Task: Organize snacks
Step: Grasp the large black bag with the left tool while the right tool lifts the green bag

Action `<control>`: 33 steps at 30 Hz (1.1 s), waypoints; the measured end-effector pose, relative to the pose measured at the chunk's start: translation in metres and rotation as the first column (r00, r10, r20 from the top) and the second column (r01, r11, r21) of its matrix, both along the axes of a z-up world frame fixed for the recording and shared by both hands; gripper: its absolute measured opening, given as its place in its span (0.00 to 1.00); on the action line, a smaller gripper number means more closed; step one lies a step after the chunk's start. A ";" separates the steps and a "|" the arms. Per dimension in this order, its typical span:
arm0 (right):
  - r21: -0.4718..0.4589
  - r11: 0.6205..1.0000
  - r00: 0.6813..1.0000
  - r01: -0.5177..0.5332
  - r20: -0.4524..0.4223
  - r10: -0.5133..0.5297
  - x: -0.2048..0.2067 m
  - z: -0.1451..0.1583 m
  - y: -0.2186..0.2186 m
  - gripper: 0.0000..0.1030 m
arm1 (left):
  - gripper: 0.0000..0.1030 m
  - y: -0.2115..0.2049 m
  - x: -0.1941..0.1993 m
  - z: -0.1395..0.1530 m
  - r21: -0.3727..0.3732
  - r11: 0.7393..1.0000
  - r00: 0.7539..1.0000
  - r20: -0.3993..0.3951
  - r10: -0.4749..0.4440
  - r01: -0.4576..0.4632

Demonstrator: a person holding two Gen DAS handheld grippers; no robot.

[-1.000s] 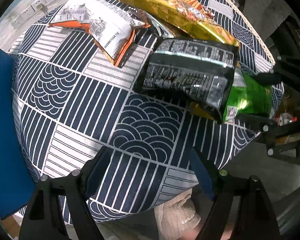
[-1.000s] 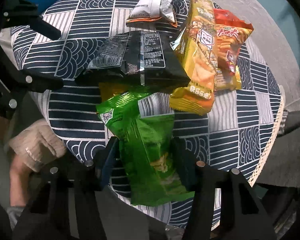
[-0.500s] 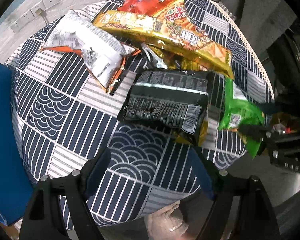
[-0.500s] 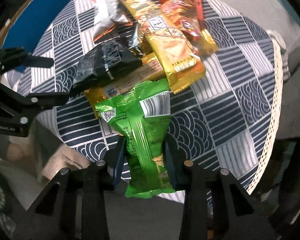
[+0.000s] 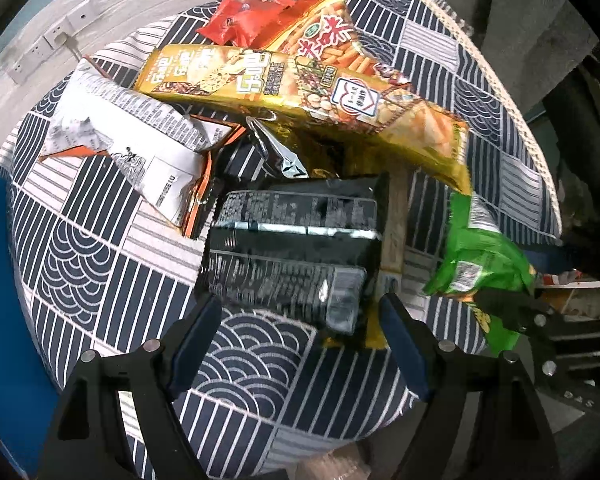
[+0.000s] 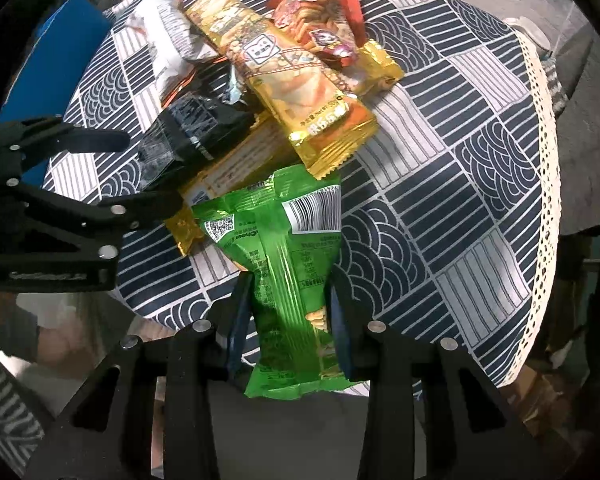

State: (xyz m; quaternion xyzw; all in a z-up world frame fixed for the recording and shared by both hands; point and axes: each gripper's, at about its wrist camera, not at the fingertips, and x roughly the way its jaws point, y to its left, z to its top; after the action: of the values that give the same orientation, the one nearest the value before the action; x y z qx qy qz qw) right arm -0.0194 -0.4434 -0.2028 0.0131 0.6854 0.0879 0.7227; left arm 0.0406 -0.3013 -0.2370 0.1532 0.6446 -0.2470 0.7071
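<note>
My right tool (image 6: 288, 316) pinches the green snack bag (image 6: 288, 264) at the surface (image 6: 440, 184) edge — my left tool (image 5: 300, 344) gapes wide, empty, the black packet (image 5: 288, 256) just ahead of its tips

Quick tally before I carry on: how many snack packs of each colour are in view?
Green pack: 1
Black pack: 1
White pack: 1
Gold: 2, the long gold pack and the gold pack under the black one
Red pack: 1
Orange pack: 1
Total: 7 that can be told apart
</note>
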 end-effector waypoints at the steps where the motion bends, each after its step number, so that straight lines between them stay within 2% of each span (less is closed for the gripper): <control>1: -0.007 1.000 1.000 0.004 0.002 -0.004 -0.001 0.000 -0.002 0.34 | 0.82 0.000 0.002 -0.002 0.002 1.000 1.000 -0.003 0.001 -0.001; 5: -0.003 0.999 0.999 0.035 -0.004 -0.035 -0.001 -0.001 -0.016 0.34 | 0.83 -0.005 0.014 -0.009 -0.037 0.999 0.999 -0.030 0.026 -0.027; 8: -0.003 0.999 0.999 0.041 -0.007 -0.041 -0.001 -0.001 -0.021 0.34 | 0.73 -0.001 0.021 -0.008 -0.083 0.996 0.998 -0.043 0.036 -0.039; 10: -0.003 0.999 0.999 0.040 -0.007 -0.040 -0.003 0.001 -0.025 0.34 | 0.53 0.004 0.024 -0.004 -0.103 0.994 0.999 -0.025 0.032 -0.034; 11: -0.003 0.999 0.999 0.039 -0.007 -0.039 -0.003 0.001 -0.026 0.34 | 0.49 0.006 0.024 -0.002 -0.100 0.995 1.000 -0.016 0.022 -0.023; 12: -0.005 0.999 0.999 0.038 -0.006 -0.038 -0.003 0.000 -0.026 0.34 | 0.40 0.007 0.025 0.000 -0.093 0.996 1.000 -0.007 0.007 -0.007; 13: -0.007 0.999 0.999 0.036 -0.006 -0.036 -0.003 0.000 -0.027 0.34 | 0.37 0.008 0.025 0.002 -0.095 0.995 1.000 -0.006 -0.003 0.003; 16: -0.018 0.999 0.999 0.033 -0.002 -0.033 0.001 -0.004 -0.022 0.34 | 0.32 0.012 0.026 0.007 -0.092 0.996 1.000 0.012 -0.016 0.017; 19: -0.041 0.999 0.999 0.033 0.005 -0.033 0.002 -0.005 -0.016 0.34 | 0.32 0.019 0.029 0.009 -0.059 0.998 0.999 0.033 -0.012 0.014; 24: -0.092 0.996 1.000 0.005 0.024 -0.002 0.001 -0.007 0.005 0.33 | 0.32 0.030 0.039 0.003 0.056 0.998 0.996 0.090 -0.003 -0.002; 28: -0.069 0.998 0.999 -0.013 0.032 0.015 -0.003 0.000 0.015 0.30 | 0.27 0.038 0.040 0.009 0.028 1.000 0.996 0.094 0.004 -0.006; 33: -0.036 0.999 0.998 -0.022 0.061 0.024 -0.006 0.019 0.026 0.30 | 0.20 0.049 0.027 0.026 0.036 0.999 0.988 0.150 -0.037 0.032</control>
State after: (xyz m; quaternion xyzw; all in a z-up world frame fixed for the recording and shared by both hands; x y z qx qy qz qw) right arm -0.0251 -0.4171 -0.1842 -0.0102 0.6645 0.0844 0.7425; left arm 0.0679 -0.2521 -0.2106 0.1944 0.5905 -0.2362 0.7468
